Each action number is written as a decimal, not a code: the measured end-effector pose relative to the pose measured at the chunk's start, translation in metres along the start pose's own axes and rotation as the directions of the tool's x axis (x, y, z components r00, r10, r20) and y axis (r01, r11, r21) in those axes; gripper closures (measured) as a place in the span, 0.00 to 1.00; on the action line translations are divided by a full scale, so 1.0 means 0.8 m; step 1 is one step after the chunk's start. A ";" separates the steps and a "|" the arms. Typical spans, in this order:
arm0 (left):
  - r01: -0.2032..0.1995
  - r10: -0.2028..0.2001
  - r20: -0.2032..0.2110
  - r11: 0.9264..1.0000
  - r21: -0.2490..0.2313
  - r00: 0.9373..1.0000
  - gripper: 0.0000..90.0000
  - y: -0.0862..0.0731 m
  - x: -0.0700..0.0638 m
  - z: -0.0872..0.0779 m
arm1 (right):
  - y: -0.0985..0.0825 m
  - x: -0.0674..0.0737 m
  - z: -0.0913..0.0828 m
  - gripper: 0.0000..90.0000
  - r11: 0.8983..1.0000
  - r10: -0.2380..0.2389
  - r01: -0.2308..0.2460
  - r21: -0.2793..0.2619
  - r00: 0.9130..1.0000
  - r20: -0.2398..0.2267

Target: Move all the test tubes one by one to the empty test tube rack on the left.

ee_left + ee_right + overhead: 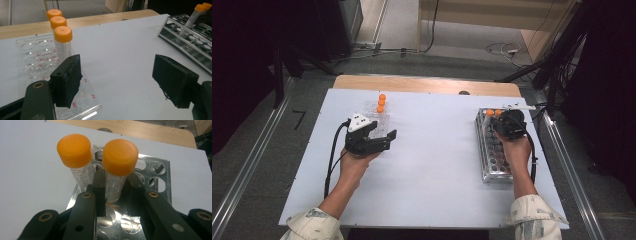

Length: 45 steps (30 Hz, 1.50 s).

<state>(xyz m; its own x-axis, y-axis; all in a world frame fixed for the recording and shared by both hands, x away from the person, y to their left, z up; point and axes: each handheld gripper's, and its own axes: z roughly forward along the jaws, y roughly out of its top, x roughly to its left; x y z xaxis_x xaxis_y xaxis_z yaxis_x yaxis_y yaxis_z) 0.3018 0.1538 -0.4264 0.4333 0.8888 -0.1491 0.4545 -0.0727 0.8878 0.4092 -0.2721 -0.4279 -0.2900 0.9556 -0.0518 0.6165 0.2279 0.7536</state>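
Right gripper [115, 192]: pinched on an orange-capped tube [117, 170] standing in the metal rack [155, 177] — held over the rack's far end.
Left gripper [120, 82]: spread, empty — rested beside the clear tray [32, 57].

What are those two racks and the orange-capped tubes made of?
Right rack: likely metal, shiny with mirror-like glints. Left rack: clear plastic, see-through, with red printed labels. Tubes: transparent, probably plastic, with printed gradations; their caps look like matte orange plastic.
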 end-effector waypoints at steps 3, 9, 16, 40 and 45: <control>0.000 0.000 -0.001 1.000 -0.001 1.000 0.27 0.000 0.000 0.000 | 0.000 0.000 -0.002 0.79 1.000 0.006 -0.006 -0.012 1.000 -0.001; 0.000 0.000 0.000 1.000 -0.003 1.000 0.27 0.000 0.000 -0.001 | 0.002 0.000 -0.005 0.79 0.999 0.012 -0.012 -0.038 1.000 0.000; 0.000 0.000 -0.001 1.000 -0.004 1.000 0.27 0.001 0.000 -0.001 | 0.006 -0.001 -0.017 0.80 0.997 0.018 -0.018 -0.076 1.000 -0.001; -0.009 0.009 -0.002 1.000 -0.004 1.000 0.27 0.001 -0.001 -0.002 | 0.005 0.007 -0.083 0.80 0.984 -0.030 0.021 -0.179 0.998 -0.049; -0.016 0.016 0.000 1.000 0.002 1.000 0.27 0.000 -0.004 -0.001 | -0.002 0.015 -0.100 0.80 0.978 -0.039 0.021 -0.205 0.996 -0.085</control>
<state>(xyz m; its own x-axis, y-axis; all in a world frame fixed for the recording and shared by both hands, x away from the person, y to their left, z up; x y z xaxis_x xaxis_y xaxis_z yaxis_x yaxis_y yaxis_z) 0.3002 0.1515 -0.4258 0.4410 0.8873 -0.1350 0.4491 -0.0879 0.8891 0.3460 -0.2756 -0.3775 -0.3752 0.9266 -0.0252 0.4470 0.2047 0.8708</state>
